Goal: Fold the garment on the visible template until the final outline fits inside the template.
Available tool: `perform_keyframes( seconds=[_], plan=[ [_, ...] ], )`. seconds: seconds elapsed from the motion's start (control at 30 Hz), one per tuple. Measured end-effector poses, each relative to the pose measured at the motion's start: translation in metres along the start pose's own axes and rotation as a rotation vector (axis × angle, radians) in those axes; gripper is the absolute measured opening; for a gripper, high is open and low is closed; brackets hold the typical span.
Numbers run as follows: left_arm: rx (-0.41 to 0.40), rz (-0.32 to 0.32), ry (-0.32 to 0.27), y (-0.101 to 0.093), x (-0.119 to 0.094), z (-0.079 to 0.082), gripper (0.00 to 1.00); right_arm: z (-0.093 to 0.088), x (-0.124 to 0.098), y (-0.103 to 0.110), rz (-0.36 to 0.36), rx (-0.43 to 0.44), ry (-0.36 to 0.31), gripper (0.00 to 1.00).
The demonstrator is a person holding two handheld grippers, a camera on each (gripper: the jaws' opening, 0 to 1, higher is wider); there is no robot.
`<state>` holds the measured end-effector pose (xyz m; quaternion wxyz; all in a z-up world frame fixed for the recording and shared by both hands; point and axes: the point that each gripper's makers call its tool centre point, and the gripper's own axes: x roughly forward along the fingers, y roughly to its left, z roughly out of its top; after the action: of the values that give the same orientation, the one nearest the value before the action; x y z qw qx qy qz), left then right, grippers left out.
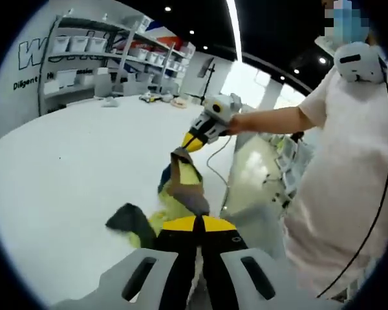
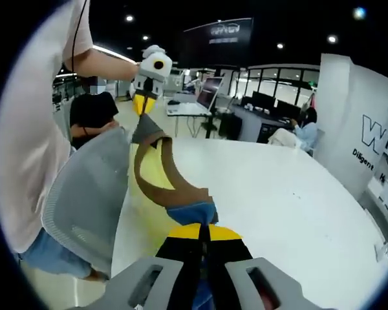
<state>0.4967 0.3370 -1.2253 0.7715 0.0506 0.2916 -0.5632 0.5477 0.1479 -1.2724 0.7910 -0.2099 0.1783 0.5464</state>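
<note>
A garment in yellow, brown, blue and dark green is held up off the white table, stretched between both grippers. My left gripper is shut on one end at the bottom of the left gripper view. The right gripper, in a person's hand, pinches the other end higher up. In the right gripper view my right gripper is shut on the blue and brown cloth. The garment arcs up from there to the left gripper, shut on a grey-brown corner. A dark green part trails on the table.
A person in a white shirt stands at the table's edge. A grey mesh chair sits next to the table. Shelves with white bins stand beyond the far side. Desks, a laptop and a seated person are behind.
</note>
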Motion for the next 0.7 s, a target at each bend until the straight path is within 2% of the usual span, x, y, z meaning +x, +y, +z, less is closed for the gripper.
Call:
perform_keyframes(
  seconds=[0.13,0.27,0.33,0.43,0.47,0.5,0.57,0.63,0.7],
  plan=[
    [0.020,0.102,-0.045,0.044,0.018,0.020,0.04,-0.003,0.000,-0.028,-0.091,0.020,0.009,0.00],
    [0.050,0.193,-0.053,0.088,0.032,0.038,0.04,-0.003,0.002,-0.057,-0.172,0.033,0.019,0.00],
    [0.059,0.237,-0.059,0.105,0.036,0.044,0.04,-0.004,0.003,-0.078,-0.237,0.033,0.030,0.00],
    [0.064,0.278,-0.069,0.133,0.046,0.054,0.04,-0.005,0.009,-0.107,-0.310,0.058,0.042,0.00],
    [0.066,0.306,-0.073,0.144,0.048,0.057,0.04,-0.007,0.010,-0.117,-0.343,0.044,0.058,0.00],
    [0.063,0.307,-0.068,0.156,0.054,0.060,0.04,-0.010,0.013,-0.126,-0.364,0.044,0.079,0.00],
    [0.061,0.337,-0.064,0.175,0.063,0.064,0.04,-0.011,0.019,-0.138,-0.379,0.064,0.069,0.00],
    [0.066,0.353,-0.057,0.191,0.074,0.068,0.04,-0.021,0.022,-0.157,-0.428,0.034,0.128,0.00],
    [0.056,0.367,-0.047,0.207,0.082,0.067,0.04,-0.025,0.030,-0.170,-0.443,0.047,0.135,0.00]
  ],
)
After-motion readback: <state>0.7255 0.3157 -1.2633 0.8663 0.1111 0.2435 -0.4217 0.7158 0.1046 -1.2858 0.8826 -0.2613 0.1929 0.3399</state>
